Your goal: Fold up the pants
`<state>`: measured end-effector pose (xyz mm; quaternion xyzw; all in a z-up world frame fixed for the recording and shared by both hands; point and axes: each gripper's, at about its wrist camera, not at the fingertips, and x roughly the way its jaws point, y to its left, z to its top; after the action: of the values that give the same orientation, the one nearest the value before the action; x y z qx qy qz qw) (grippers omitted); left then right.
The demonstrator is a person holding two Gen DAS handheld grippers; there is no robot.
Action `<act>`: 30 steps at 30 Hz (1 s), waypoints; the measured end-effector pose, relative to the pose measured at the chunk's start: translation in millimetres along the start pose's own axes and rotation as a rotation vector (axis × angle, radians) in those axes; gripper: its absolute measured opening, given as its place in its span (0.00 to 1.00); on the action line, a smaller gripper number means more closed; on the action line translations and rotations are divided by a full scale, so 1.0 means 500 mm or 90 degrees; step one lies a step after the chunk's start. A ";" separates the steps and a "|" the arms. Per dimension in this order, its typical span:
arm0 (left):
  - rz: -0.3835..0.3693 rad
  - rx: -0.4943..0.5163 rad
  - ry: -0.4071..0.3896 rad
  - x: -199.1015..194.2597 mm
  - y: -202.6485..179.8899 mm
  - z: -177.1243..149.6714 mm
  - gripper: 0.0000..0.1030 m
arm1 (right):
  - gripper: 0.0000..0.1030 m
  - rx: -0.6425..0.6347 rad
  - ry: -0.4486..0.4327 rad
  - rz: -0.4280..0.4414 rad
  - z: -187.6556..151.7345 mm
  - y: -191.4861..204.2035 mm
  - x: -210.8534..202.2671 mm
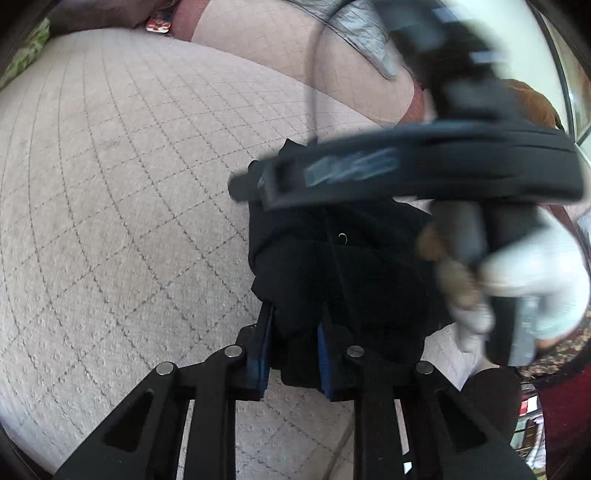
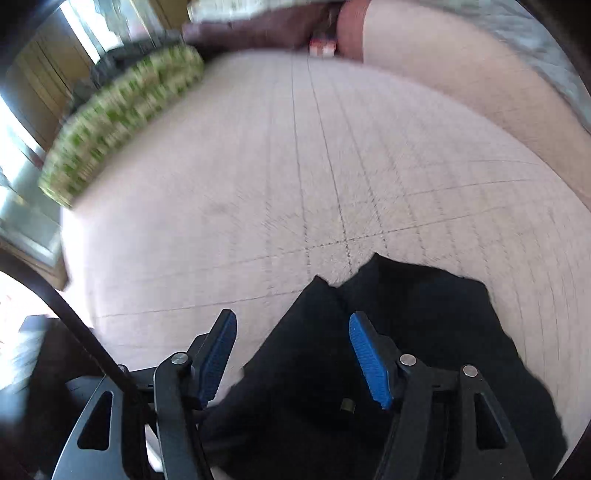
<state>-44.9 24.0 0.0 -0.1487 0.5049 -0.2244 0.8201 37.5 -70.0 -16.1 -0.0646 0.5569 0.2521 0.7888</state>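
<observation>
Black pants [image 1: 332,258] lie bunched on a quilted beige bedspread [image 1: 129,184]. My left gripper [image 1: 295,317] is shut on a fold of the black cloth, which is pinched between its blue pads. Above the pants, blurred, a finger [image 1: 332,173] of the right gripper crosses the left wrist view, held by a white-gloved hand [image 1: 535,280]. In the right wrist view the right gripper [image 2: 291,321] stands open over the near edge of the pants [image 2: 424,314]. Black cloth lies between its blue pads [image 2: 369,354], and neither pad presses on it.
A green patterned pillow [image 2: 122,122] lies at the bed's far left edge. A small red and white box [image 2: 323,46] sits at the back next to a pink pillow [image 2: 443,74]. Grey quilted cloth [image 1: 362,33] is draped at the back right. Bare bedspread [image 2: 258,166] stretches beyond the pants.
</observation>
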 end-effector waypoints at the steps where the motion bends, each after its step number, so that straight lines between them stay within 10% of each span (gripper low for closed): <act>1: 0.001 0.001 0.000 -0.004 0.002 -0.002 0.17 | 0.22 -0.002 0.019 -0.005 0.002 0.000 0.013; 5: -0.005 -0.001 -0.010 -0.016 -0.003 0.003 0.14 | 0.07 -0.030 0.023 -0.051 0.023 0.018 0.014; 19: 0.022 -0.021 0.005 -0.008 0.001 0.018 0.14 | 0.09 0.018 0.009 -0.084 0.132 0.007 0.052; 21: 0.013 -0.026 0.012 -0.014 0.007 0.015 0.16 | 0.16 0.047 -0.032 -0.044 0.121 -0.008 0.005; 24: -0.039 -0.061 0.037 -0.033 0.044 0.016 0.22 | 0.56 0.117 -0.132 -0.010 0.065 -0.061 -0.108; 30: -0.100 -0.162 -0.009 -0.076 0.118 0.035 0.25 | 0.58 0.175 -0.161 -0.042 -0.113 -0.144 -0.212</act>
<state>-31.2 94.4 8.6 -0.2921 0.5103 -0.2208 0.7782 -3.6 -188.4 46.8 0.0578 0.4803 0.1535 0.8616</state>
